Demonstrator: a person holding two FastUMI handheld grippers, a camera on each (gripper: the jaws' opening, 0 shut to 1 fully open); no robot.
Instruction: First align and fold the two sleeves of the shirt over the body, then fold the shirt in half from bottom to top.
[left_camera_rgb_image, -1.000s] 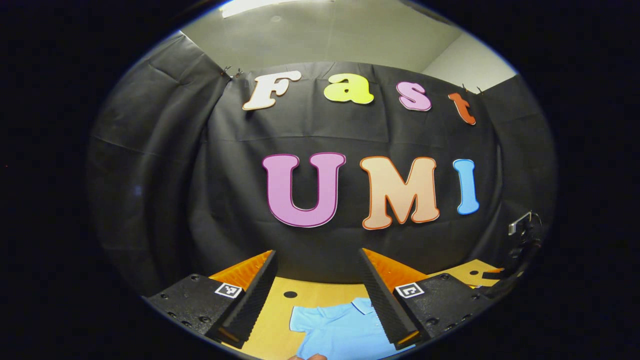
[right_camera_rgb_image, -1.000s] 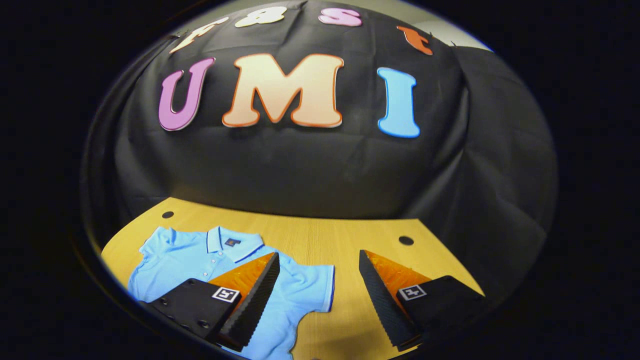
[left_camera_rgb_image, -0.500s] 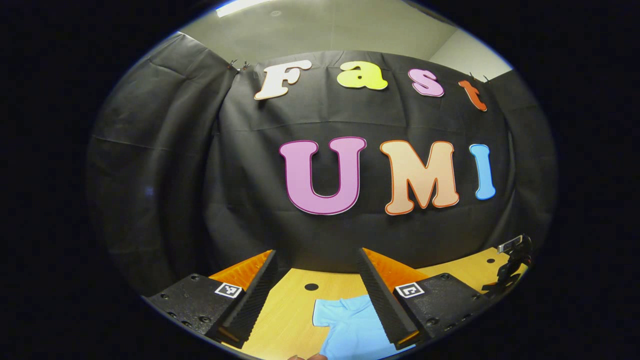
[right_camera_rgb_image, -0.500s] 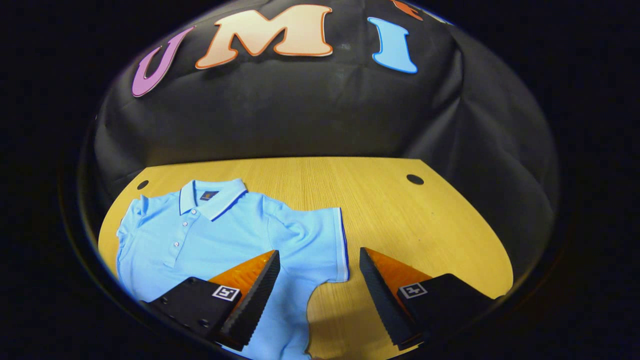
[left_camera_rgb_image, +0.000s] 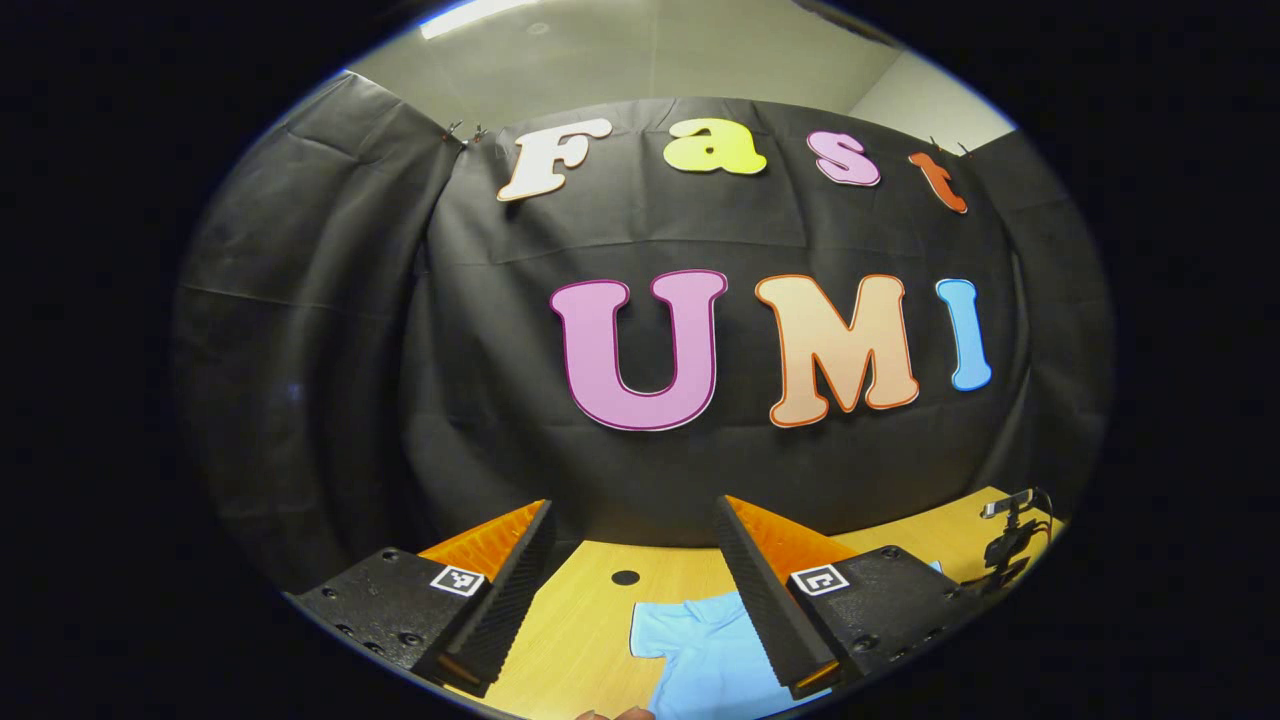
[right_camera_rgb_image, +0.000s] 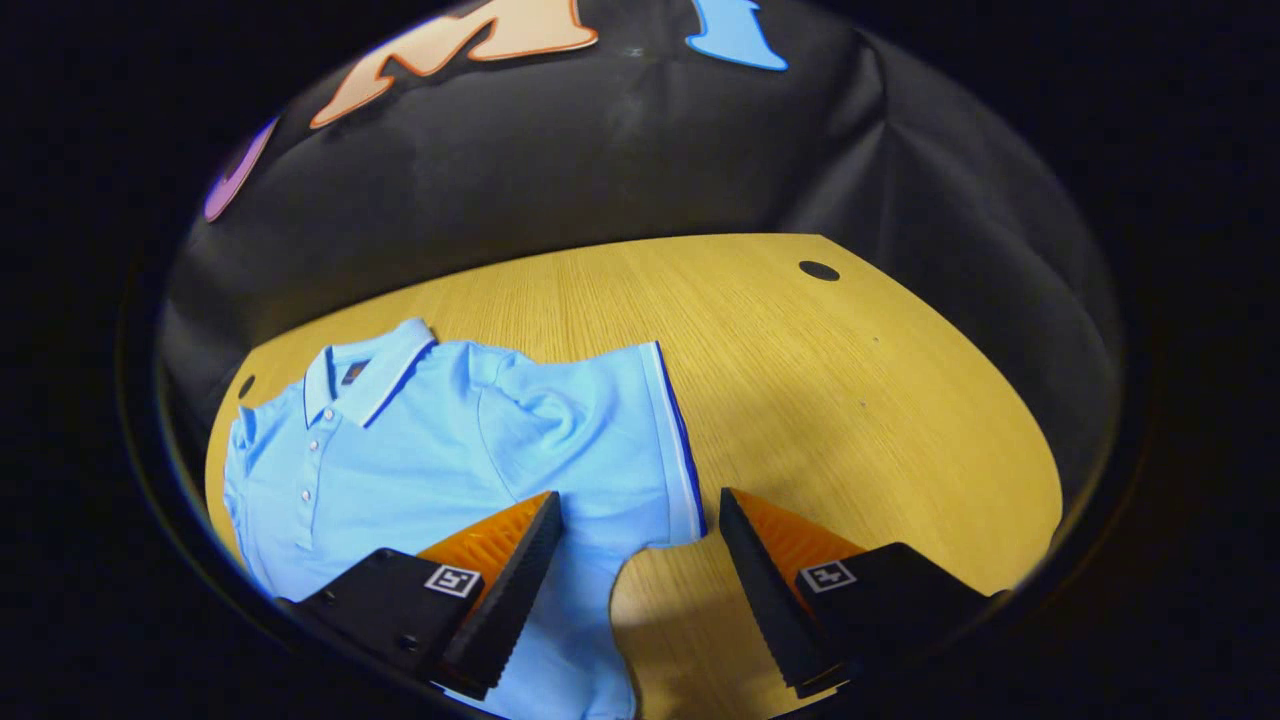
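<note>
Both hand-held grippers gape empty above the flat, light-blue, unfolded polo shirt (right_camera_rgb_image: 430, 450).

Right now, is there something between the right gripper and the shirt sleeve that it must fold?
Nothing visible. The right gripper is open, and the sleeve lies flat on the table just ahead of its fingertips, with no other object between them.

Wooden table (right_camera_rgb_image: 850, 400); light-blue polo shirt (right_camera_rgb_image: 450, 450) lies seemingly flat on it.
</note>
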